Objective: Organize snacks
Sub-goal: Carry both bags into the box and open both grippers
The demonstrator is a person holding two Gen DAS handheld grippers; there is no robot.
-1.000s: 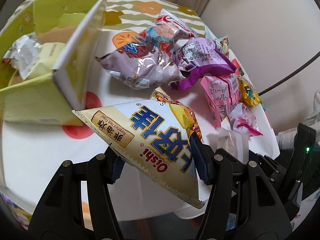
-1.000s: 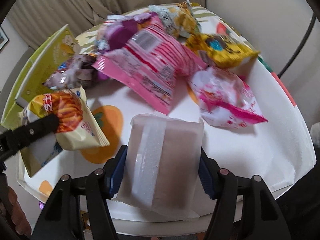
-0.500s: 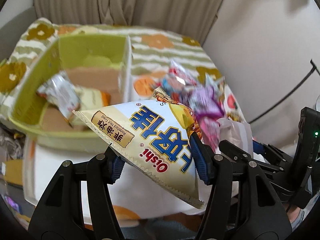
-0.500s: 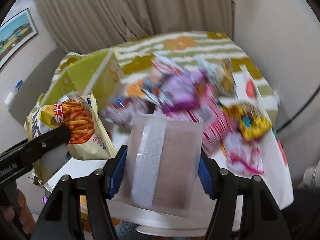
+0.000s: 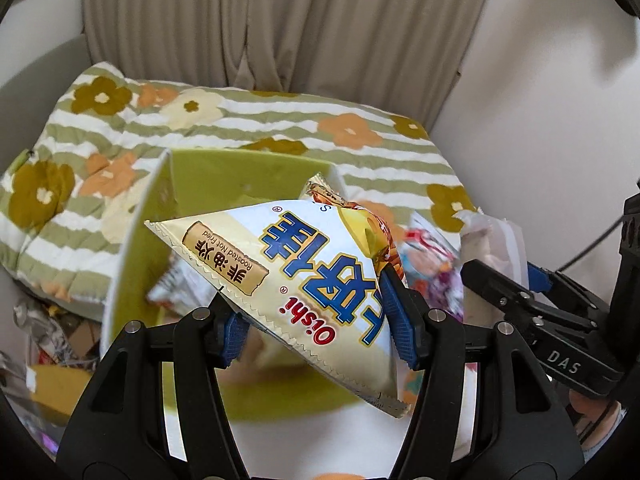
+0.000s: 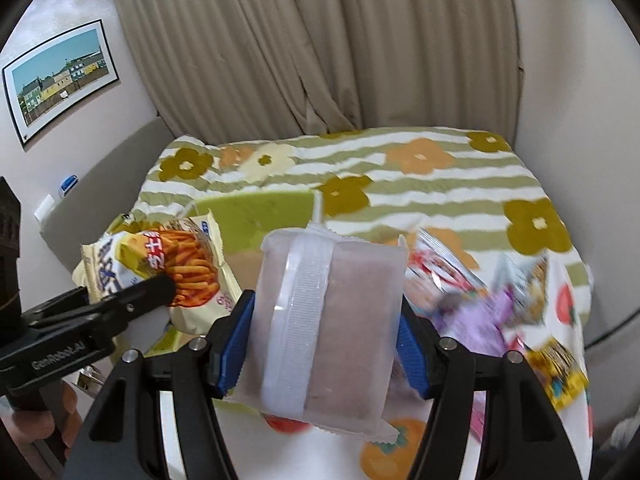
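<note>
My left gripper (image 5: 316, 320) is shut on a cream Oishi fries bag (image 5: 304, 280) and holds it in the air over the green box (image 5: 224, 176). The bag also shows in the right wrist view (image 6: 168, 272). My right gripper (image 6: 324, 344) is shut on a frosted packet with a brown bar inside (image 6: 328, 320), held above the table to the right of the box (image 6: 256, 212). The right gripper with its packet (image 5: 492, 240) shows at the right of the left wrist view. A few wrapped snacks (image 5: 180, 288) lie in the box.
Several loose snack packs (image 6: 480, 300) lie on the white table (image 6: 436, 456) to the right. A bed with a striped flowered cover (image 6: 400, 168) stands behind the table, with curtains (image 6: 320, 40) beyond. The box's near white wall (image 5: 120, 280) rises at left.
Both grippers have lifted and swung left with their packs. The box now lies straight ahead under the Oishi bag, and the snack pile has slid to the right.
</note>
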